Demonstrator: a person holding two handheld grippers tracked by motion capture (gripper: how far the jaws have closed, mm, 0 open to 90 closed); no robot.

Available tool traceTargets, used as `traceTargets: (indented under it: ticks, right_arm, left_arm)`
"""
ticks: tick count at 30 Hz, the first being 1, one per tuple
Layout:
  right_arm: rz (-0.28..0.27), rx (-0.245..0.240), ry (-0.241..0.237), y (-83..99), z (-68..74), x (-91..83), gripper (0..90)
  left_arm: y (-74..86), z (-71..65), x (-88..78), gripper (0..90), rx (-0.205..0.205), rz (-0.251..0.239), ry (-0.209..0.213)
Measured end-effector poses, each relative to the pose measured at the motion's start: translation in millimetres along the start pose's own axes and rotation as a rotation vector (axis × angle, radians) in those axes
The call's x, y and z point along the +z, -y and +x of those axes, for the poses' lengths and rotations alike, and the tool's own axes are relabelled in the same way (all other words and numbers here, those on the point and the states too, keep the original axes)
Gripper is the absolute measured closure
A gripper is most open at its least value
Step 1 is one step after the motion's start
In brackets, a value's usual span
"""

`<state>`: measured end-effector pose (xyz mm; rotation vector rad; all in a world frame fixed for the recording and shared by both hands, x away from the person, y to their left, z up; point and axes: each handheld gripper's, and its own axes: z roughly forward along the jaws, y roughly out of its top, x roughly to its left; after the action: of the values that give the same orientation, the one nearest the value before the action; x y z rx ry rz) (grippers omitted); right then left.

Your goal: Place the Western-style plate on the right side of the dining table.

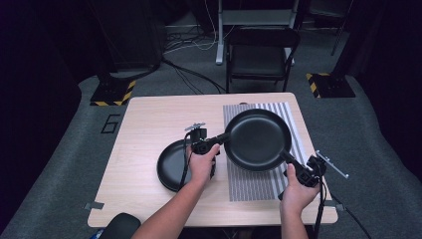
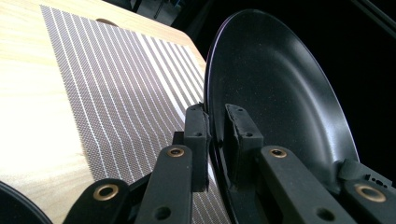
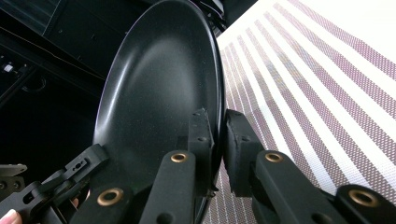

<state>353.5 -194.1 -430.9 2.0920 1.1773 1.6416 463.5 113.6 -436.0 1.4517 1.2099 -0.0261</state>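
Hands come in from the bottom of the high view, and each one holds tongs. The left tongs (image 1: 220, 139) sit near the middle of the frame, and the right tongs (image 1: 287, 160) sit at the lower right. Both are squeezed tight on the rim of the big black plate (image 1: 258, 139), one on each side. In the left gripper view the two black pads pinch the thin plate edge (image 2: 215, 135) between them. The right gripper view shows the same pinch on the other edge (image 3: 218, 135).

The big plate is up in the air, tilted a bit, over the striped mat (image 1: 251, 184). The mat lies on the right half of the wooden tabletop (image 1: 149, 119). A second black plate (image 1: 171, 167) lies flat on the tabletop to the left, partly under the left hand.

Farther back, past the tabletop, a dark chair (image 1: 261, 55) stands on the grey floor.

The step looks like carrying the big plate with both hands. Next, I think both hands must move together and stay level, then go down slowly so the plate lands flat. Only then should the tongs let go, or the plate could slip.
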Motion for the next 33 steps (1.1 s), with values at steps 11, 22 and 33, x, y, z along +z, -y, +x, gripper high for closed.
traceTargets:
  ticks: [11,22,33]
  right_arm:
    - [0.012,0.01,0.004,-9.5,-5.6,9.9,82.0]
    - [0.02,0.012,0.014,-22.8,-9.8,23.5,82.6]
    - [0.049,0.017,0.03,-30.8,-18.6,42.7,82.8]
  left_arm:
    - [-7.8,2.6,13.9,80.4,0.0,0.014,-0.006]
    - [-14.6,10.6,30.9,81.0,-0.041,0.022,0.01]
    - [-15.0,22.4,49.5,81.1,-0.07,0.038,-0.015]
